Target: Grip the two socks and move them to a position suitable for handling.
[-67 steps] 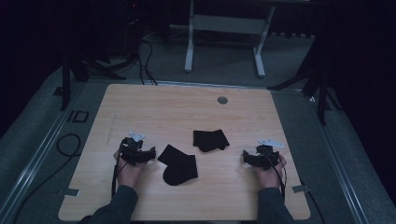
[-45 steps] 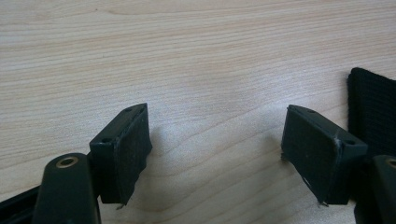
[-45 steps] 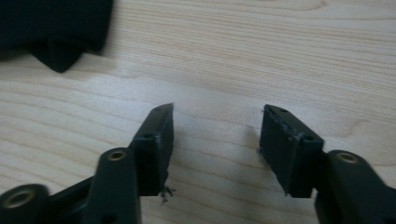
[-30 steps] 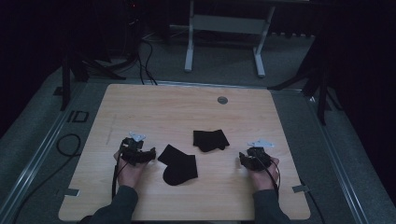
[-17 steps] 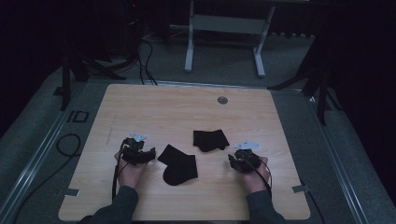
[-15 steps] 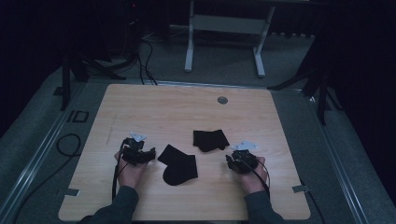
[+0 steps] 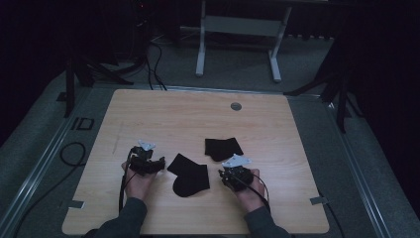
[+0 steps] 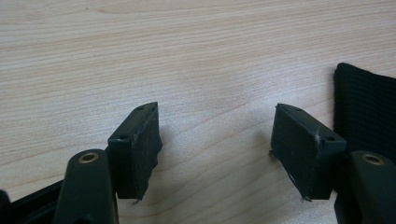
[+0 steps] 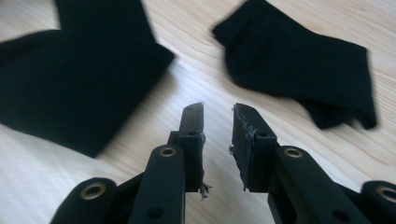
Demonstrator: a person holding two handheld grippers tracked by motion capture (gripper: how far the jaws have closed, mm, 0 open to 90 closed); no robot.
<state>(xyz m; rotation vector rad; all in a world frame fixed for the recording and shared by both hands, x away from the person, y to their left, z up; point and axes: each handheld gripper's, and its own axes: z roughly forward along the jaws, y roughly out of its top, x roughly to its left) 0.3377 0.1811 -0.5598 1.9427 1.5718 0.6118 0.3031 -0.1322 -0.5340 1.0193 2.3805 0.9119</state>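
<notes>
The right gripper [image 7: 229, 174] sat low over the table [image 7: 163, 114], its jaws nearly together with only a narrow gap between them and nothing held. Just to its left lay the near black sock [image 7: 189, 174], flat and bent; the left gripper [image 7: 157, 165] rested at that sock's other side, jaws spread wide and empty. Farther up the board lay the second black sock [image 7: 223, 148], apart from the first, and beyond it a small round grommet [image 7: 236, 106].

The likeliest slip, as I judged it, was a pinch that caught nothing: with its jaws so nearly shut, the right gripper could skid over thin flat cloth, or push the near sock [image 9: 70, 79] into a wrinkle instead of lifting an edge. A wide bite on the left could drag the sock sideways rather than raise it.

The left gripper view showed the ribbed cuff edge [image 8: 366, 112] just beyond its right-hand jaw, not yet between the pads. The right gripper view showed bare wood ahead of its tips, and the far sock [image 9: 303, 60] blurred. The high view gave the whole layout, though too dark to read either gap.
</notes>
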